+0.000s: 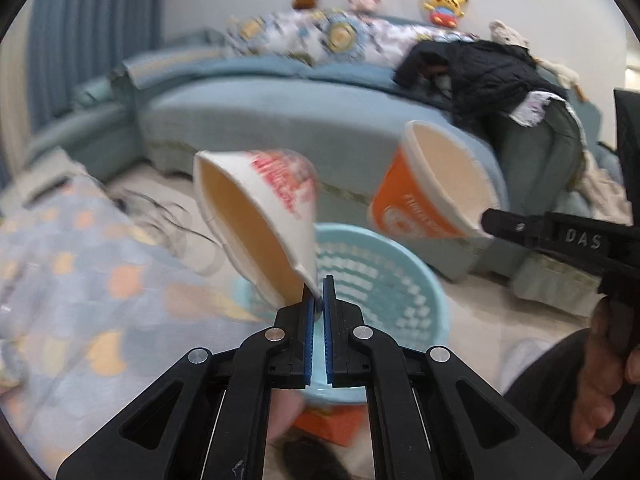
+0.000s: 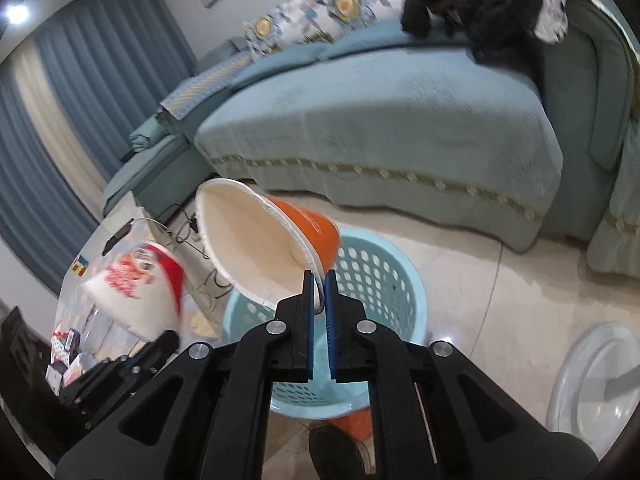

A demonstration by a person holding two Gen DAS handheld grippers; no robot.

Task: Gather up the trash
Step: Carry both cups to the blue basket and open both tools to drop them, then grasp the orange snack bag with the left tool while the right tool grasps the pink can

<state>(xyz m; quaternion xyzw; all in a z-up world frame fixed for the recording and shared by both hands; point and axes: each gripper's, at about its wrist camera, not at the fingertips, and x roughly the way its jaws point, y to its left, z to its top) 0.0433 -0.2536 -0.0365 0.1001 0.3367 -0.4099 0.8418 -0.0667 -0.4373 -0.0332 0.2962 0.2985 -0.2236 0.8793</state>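
Right wrist alone shows right hand-held gripper (image 2: 319, 286) pinching orange cup (image 2: 264, 244) rim.

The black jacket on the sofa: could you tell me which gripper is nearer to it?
Right. The right gripper, pinching the orange cup, hovers toward the sofa end holding the black jacket; the left gripper, pinching the white-and-red cup, sits farther left.

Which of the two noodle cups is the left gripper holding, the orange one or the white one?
The white cup with red print, pinched at its rim by the left gripper. The orange cup is in the right gripper. Both hang over the blue basket.
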